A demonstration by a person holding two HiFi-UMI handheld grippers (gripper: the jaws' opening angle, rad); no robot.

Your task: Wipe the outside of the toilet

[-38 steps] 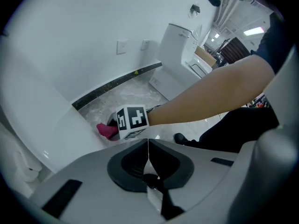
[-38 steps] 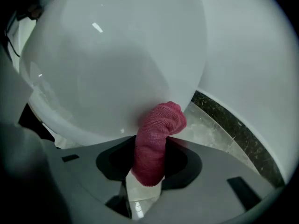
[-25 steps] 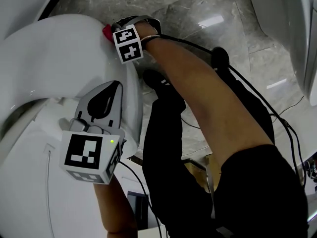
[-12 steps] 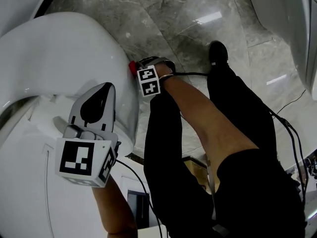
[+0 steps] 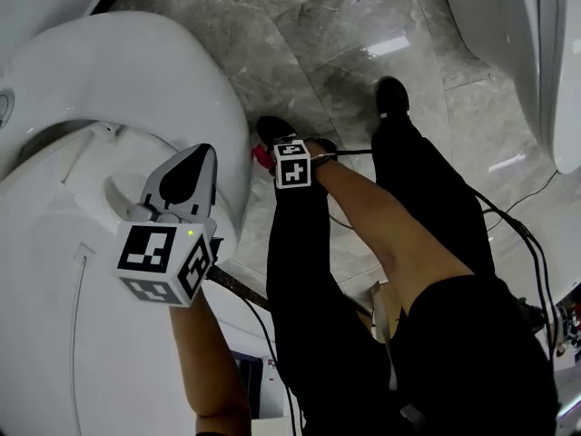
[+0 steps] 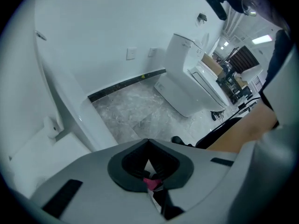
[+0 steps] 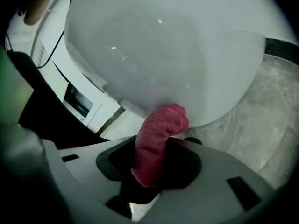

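2 toilets [image 5: 136,71] [image 6: 187,85] | 1 red cloth [image 7: 156,139] clamped in right fingers [image 7: 79,169] | left fingers [image 6: 88,185] together

A glossy grey marble-tile floor [image 5: 345,34] carried a white toilet [image 5: 136,71] at the left and a second toilet [image 5: 536,44] at the upper right. Between them, a person's two black shoes [image 5: 392,96] stood on the tiles, one just beside the nearer bowl.

Two toilets: the left toilet [image 5: 118,80] and the right toilet [image 5: 536,53]. Two grippers: the left gripper [image 5: 203,150] and the right gripper [image 5: 265,158]. One red cloth [image 7: 156,141]. Two black shoes: near shoe [image 5: 272,130], far shoe [image 5: 392,96].
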